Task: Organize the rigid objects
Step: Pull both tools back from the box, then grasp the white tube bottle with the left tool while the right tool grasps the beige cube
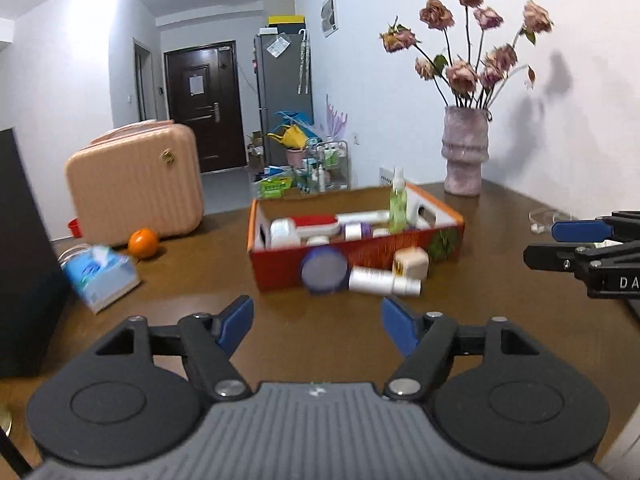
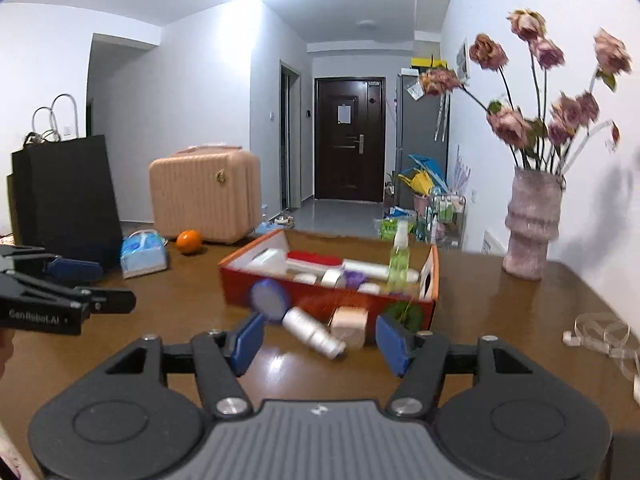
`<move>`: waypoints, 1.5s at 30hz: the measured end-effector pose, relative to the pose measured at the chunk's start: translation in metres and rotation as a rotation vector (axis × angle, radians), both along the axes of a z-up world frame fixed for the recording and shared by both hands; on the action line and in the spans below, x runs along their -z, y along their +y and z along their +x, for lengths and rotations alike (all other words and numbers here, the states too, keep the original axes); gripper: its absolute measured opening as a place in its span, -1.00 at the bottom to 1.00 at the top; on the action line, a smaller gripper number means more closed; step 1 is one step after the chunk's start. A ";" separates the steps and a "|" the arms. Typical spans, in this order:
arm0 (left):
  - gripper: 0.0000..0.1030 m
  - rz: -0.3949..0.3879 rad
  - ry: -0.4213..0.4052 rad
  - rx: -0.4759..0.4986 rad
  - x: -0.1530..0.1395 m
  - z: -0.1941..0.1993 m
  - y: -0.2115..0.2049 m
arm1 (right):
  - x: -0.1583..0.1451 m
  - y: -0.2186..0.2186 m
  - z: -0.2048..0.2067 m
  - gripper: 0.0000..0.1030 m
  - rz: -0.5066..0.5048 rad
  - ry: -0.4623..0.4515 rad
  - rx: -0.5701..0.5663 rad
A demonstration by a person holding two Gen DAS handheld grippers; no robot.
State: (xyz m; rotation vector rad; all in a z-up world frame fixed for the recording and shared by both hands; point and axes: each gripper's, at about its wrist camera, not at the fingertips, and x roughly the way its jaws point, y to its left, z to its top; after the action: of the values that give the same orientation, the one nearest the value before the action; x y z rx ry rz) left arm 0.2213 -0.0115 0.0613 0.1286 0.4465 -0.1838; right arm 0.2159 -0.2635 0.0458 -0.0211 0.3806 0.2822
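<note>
A glossy brown wooden worktop (image 1: 208,264) fills the middle of both views, reflecting a ceiling light. At frame centre sits an orange box (image 1: 280,268) holding white bottles and a green spray bottle (image 1: 398,202); touching its front wall lie three loose items — a round blue-lidded jar (image 1: 323,270), a white tube (image 1: 380,282) on its side, and a cream cube-shaped bottle (image 1: 411,262). The left tool (image 1: 317,326), bottom centre, is spread wide and holds nothing; the right tool (image 2: 320,340) is likewise spread wide and holds nothing. Left of centre rest a pink case (image 1: 134,184), an orange (image 1: 143,243) and a tissue pack (image 1: 102,274). At right, a vase of dried roses (image 1: 465,148) stands against the white wall — behind, a hallway leads to a dark door (image 1: 204,104).
</note>
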 end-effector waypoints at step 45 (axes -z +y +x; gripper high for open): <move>0.49 -0.180 0.303 -0.020 0.075 0.162 -0.033 | 0.075 0.015 0.191 0.12 -0.026 0.202 0.015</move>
State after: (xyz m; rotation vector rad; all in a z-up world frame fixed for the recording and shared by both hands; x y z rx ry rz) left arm 0.3828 -0.0449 -0.0142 -0.0815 0.7302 -0.2239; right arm 0.4068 -0.2485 -0.0293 -0.0157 0.5851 0.2654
